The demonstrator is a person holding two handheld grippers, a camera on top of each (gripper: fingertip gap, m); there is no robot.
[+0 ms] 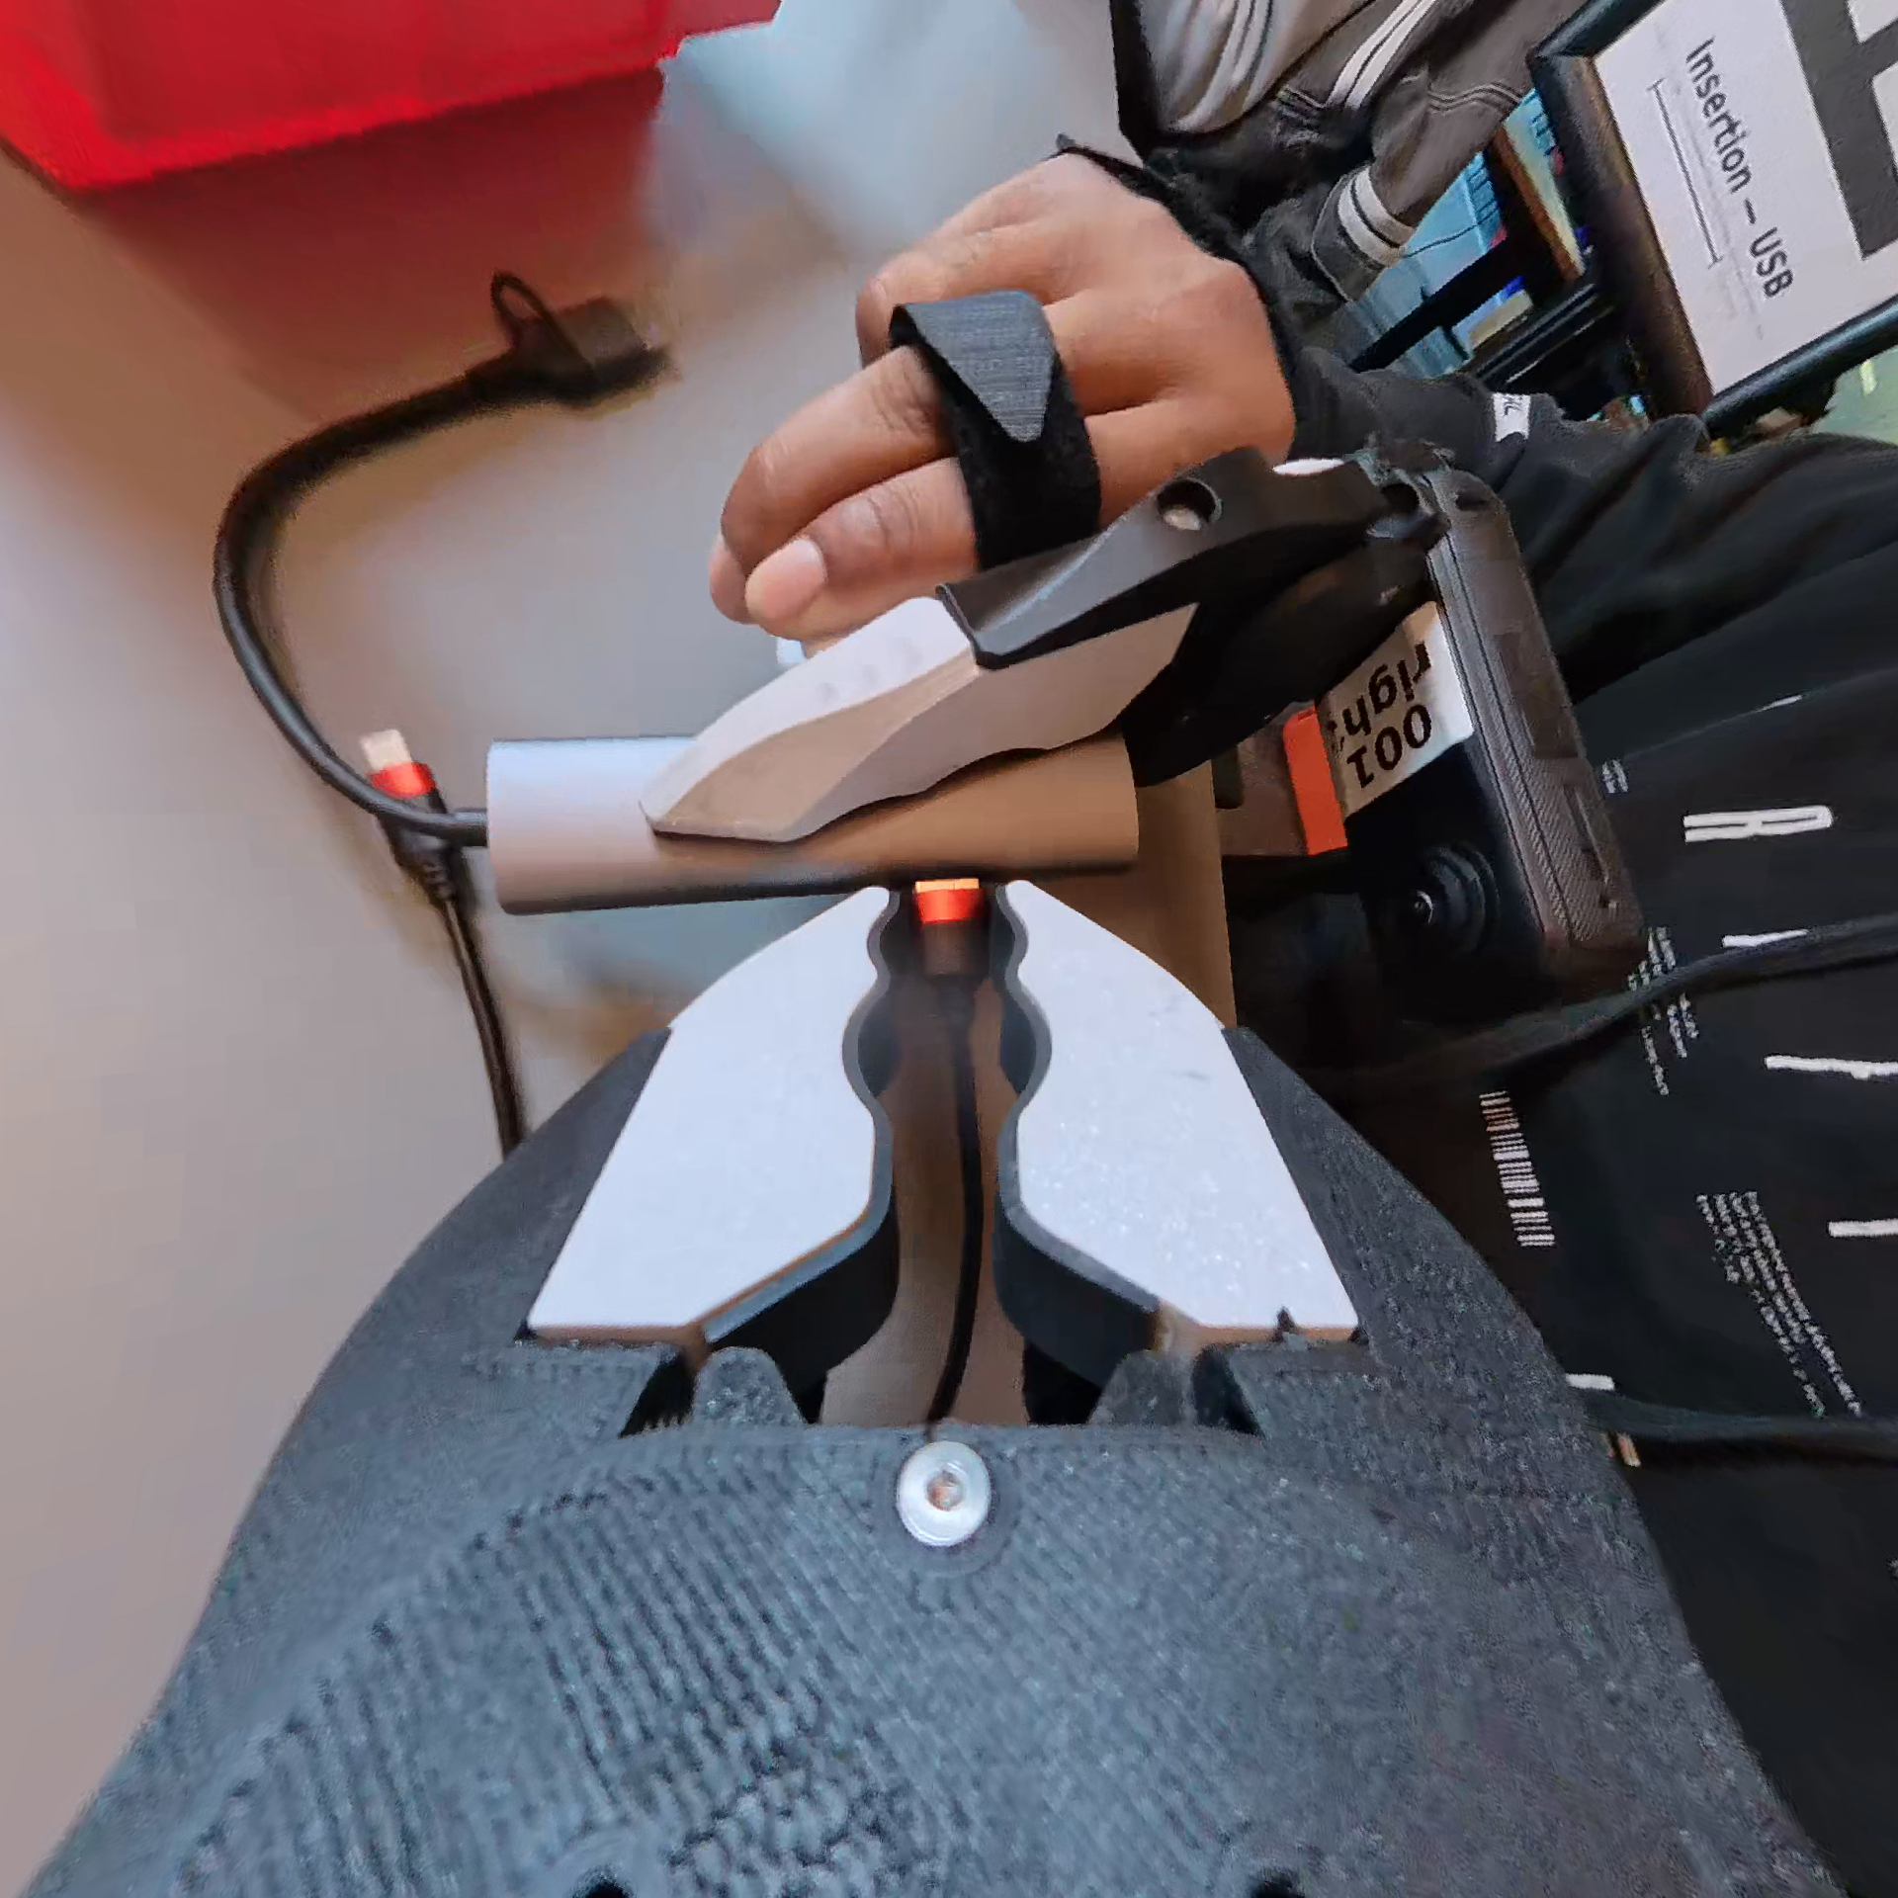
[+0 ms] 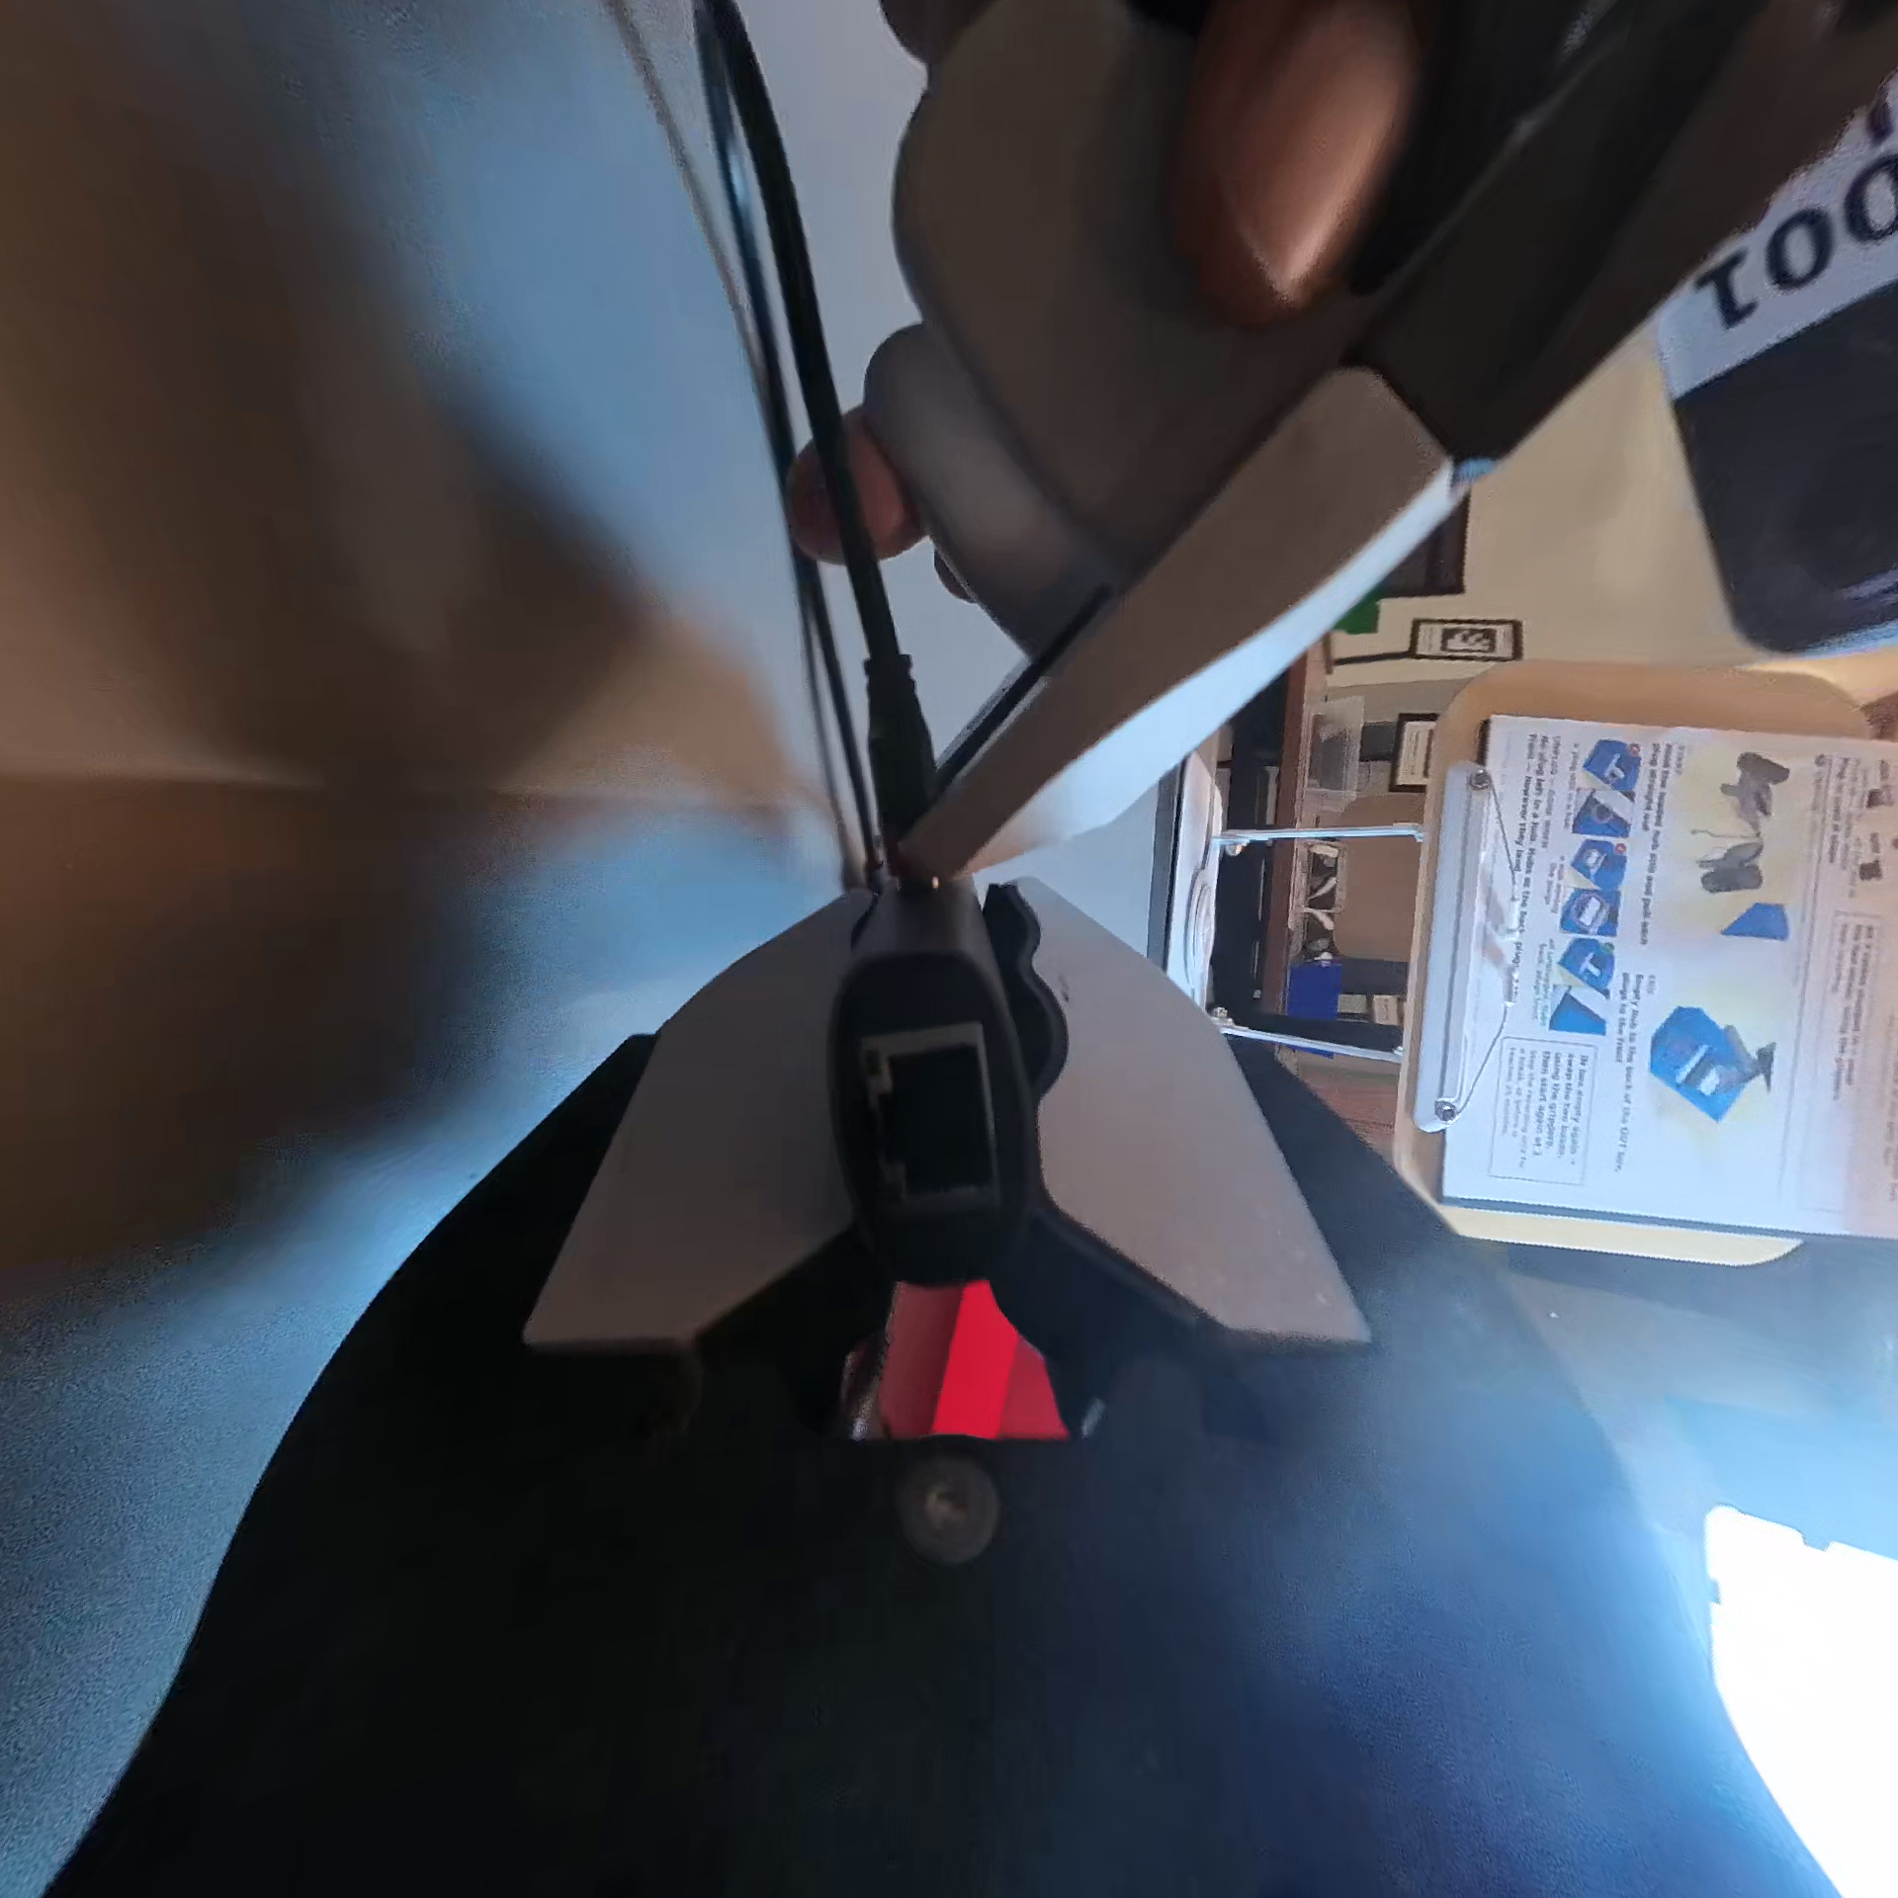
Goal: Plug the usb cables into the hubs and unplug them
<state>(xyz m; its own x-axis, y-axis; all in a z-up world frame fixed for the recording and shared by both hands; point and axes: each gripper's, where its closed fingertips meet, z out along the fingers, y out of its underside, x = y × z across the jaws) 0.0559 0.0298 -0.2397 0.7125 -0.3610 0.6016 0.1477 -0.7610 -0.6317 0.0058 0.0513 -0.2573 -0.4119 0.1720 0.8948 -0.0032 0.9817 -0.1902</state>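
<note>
Left wrist view: left tongs (image 1: 946, 904), matte grey pads in coarse black printed shell, clenched on orange metal-collared USB plug (image 1: 946, 906) seated in underside of smooth grey rounded hub (image 1: 575, 822). Hub held by right tongs (image 1: 822, 791). Spare orange plug (image 1: 395, 765) on pale surface (image 1: 154, 924).

Right wrist view: right tongs (image 2: 929, 904) clamped on hub (image 2: 929, 1109), oval end with rectangular port facing camera.

Two close wrist cameras, facing (oppositely) one shared hub (image 1: 575, 822)
</note>
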